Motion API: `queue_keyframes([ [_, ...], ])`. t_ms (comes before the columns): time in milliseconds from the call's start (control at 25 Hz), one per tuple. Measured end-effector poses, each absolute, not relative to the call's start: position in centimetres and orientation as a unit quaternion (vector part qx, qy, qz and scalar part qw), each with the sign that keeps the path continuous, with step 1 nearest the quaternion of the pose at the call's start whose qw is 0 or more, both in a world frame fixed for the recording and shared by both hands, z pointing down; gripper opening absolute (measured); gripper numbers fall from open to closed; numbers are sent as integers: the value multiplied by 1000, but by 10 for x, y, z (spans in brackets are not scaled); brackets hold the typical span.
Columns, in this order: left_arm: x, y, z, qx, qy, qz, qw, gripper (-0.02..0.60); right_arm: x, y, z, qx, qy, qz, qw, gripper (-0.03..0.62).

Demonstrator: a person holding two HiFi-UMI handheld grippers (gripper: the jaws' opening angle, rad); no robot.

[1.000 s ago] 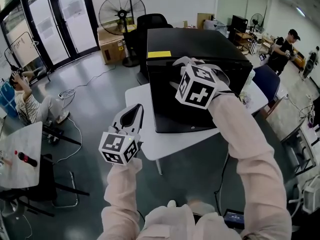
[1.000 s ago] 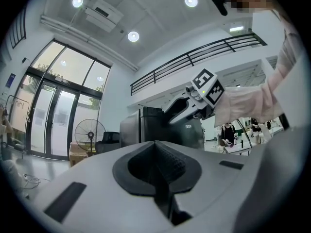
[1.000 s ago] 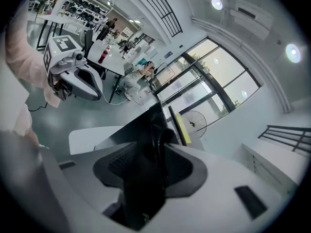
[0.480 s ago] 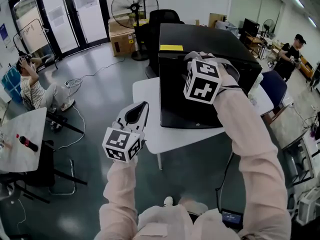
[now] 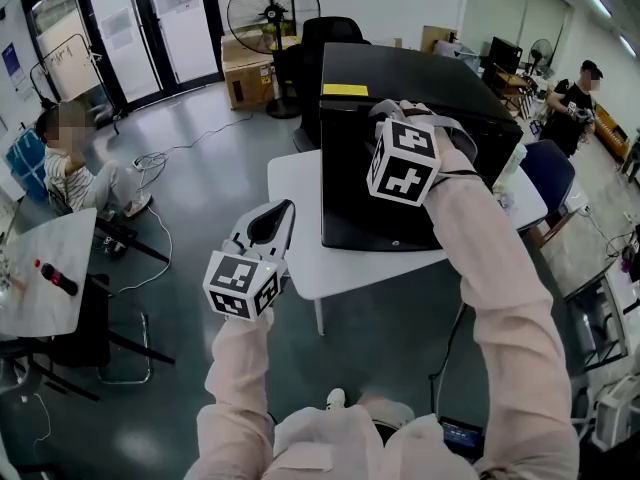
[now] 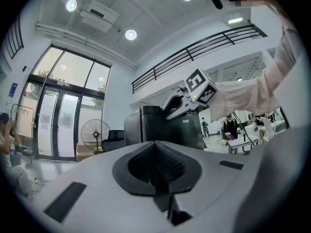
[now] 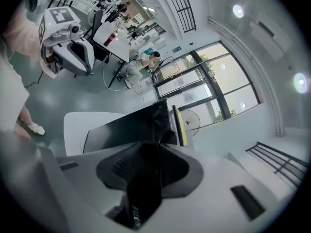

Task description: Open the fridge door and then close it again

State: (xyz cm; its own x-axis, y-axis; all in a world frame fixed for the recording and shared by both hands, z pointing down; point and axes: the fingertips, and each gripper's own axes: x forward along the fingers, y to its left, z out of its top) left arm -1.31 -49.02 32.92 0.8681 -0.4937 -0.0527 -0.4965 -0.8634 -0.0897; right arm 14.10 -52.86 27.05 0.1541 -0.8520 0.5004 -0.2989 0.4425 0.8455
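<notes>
1. The black fridge (image 5: 400, 78) stands on a white counter (image 5: 295, 198), with its fridge door (image 5: 370, 208) facing the wearer. A yellow sticker (image 5: 345, 90) lies on its top near the front edge
2. The right hand-held gripper (image 7: 156, 144) comes down onto the door's top edge. Its jaws have just been closing and now clasp that dark edge, which fills the gap between the pads
3. The left hand-held gripper (image 6: 155, 152) hangs over the floor to the left of the counter, well apart from the fridge. Its jaws are pressed together with nothing in them
4. Just behind the fridge is a black office chair (image 5: 320, 38). Beyond it are a cardboard box (image 5: 243, 68) and a standing fan (image 5: 265, 13), both near the glass doors (image 5: 140, 18). A blue chair (image 5: 555, 173) sits beside the counter's right end
5. The containers are the fridge and the box (what either one holds cannot be seen)
6. Further out, one person (image 5: 80, 178) sits on the floor at the left near loose cables (image 5: 150, 163). A second person (image 5: 575, 98) stands far right
7. Counts: one fridge, two grippers, two chairs, two people, and two fans counting a smaller fan (image 5: 540, 48) far back
</notes>
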Motion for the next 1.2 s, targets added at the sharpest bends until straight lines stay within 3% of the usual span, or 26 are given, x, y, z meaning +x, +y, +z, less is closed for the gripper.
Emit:
queue_keyframes([
  [920,3,-436,329,-964,260,5,55,9,126,-451,275,437,-615,-275,596,145],
  [1200,-6,-398,351,-960,279,0,26,9,117,-421,280,422,-622,-289,594,156],
])
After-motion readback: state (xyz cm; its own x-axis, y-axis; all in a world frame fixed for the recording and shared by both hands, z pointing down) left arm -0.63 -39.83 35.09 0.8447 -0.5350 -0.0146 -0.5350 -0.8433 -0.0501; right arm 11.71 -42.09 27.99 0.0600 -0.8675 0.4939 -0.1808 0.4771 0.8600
